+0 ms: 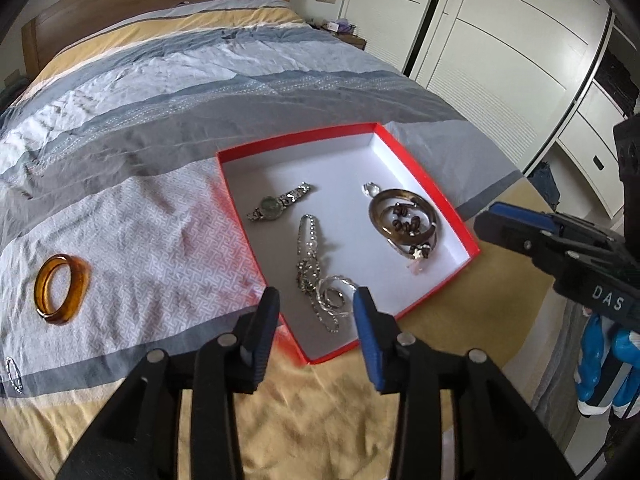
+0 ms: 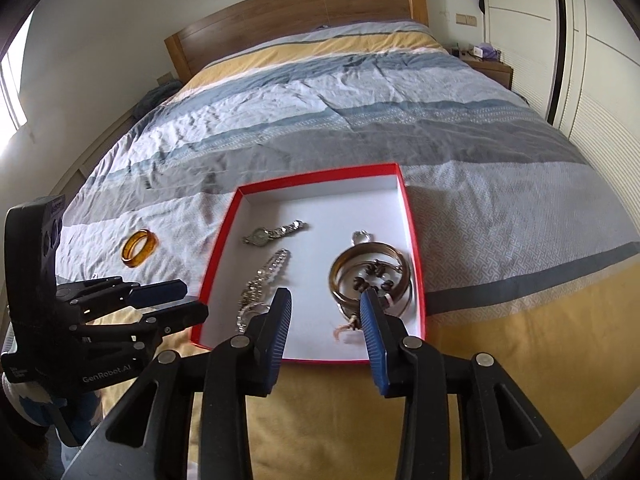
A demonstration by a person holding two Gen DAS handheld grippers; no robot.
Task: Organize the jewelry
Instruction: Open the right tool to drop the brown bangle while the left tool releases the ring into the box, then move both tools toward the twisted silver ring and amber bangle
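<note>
A red box [image 1: 298, 136] [image 2: 320, 171] with a white inside lies on the bed. In it are a silver watch [image 1: 276, 203] [image 2: 272, 233], a silver chain [image 1: 310, 258] [image 2: 262, 276], and brown bangles with dark beads [image 1: 406, 220] [image 2: 370, 274]. An amber bangle [image 1: 60, 289] [image 2: 139, 248] lies on the bedspread left of the box. A small silver piece [image 1: 14, 374] lies at the far left. My left gripper [image 1: 316, 300] [image 2: 176, 300] is open and empty over the box's near corner. My right gripper [image 2: 325, 300] [image 1: 496, 226] is open and empty above the box's near edge.
The striped bedspread [image 1: 160, 100] [image 2: 360, 92] reaches back to a wooden headboard [image 2: 296, 12]. White wardrobes [image 1: 500, 40] stand along the right, with a nightstand [image 2: 490, 66] by the bed. A window [image 2: 10, 80] is at the left.
</note>
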